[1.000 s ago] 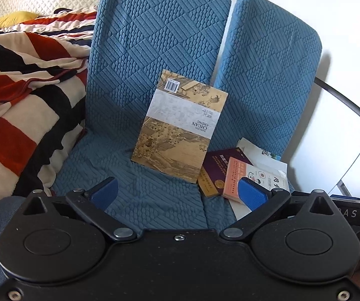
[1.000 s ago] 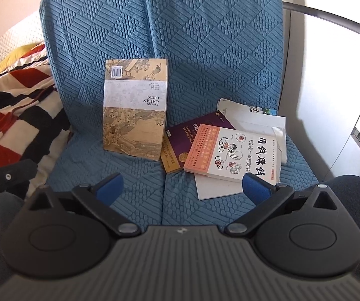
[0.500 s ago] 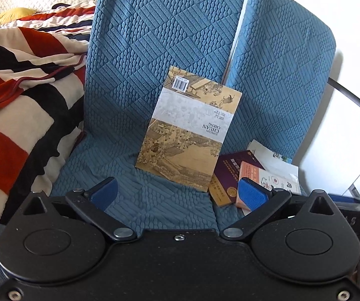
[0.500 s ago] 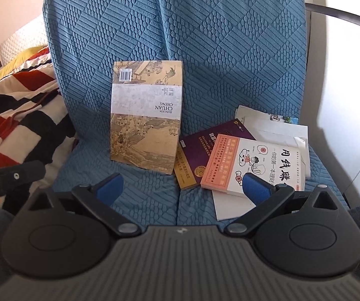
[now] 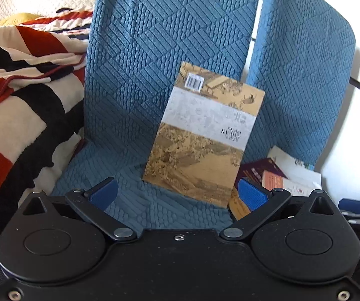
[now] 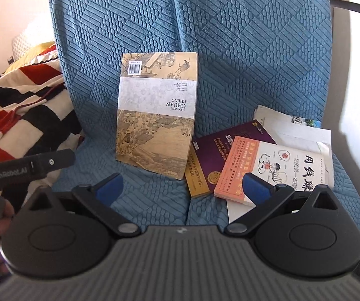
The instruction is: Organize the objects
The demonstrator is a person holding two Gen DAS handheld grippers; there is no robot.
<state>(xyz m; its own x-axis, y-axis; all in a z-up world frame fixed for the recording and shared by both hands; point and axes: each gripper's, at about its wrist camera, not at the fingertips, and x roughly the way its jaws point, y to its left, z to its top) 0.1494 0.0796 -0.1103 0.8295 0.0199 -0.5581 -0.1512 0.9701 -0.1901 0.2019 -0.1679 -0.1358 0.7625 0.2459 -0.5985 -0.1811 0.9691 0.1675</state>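
Blue quilted chair seat (image 6: 155, 200) fills both views, a striped blanket (image 5: 17, 95) at left. One tan book (image 6: 157, 115) leans upright at centre; at lower right lie one purple book (image 6: 220, 150), one orange-and-white book (image 6: 275, 165) and white papers (image 6: 302, 133). Left gripper (image 5: 177, 193) and right gripper (image 6: 182, 188) both gape wide, empty.

Both wrist views face the blue sofa (image 5: 170, 50), near
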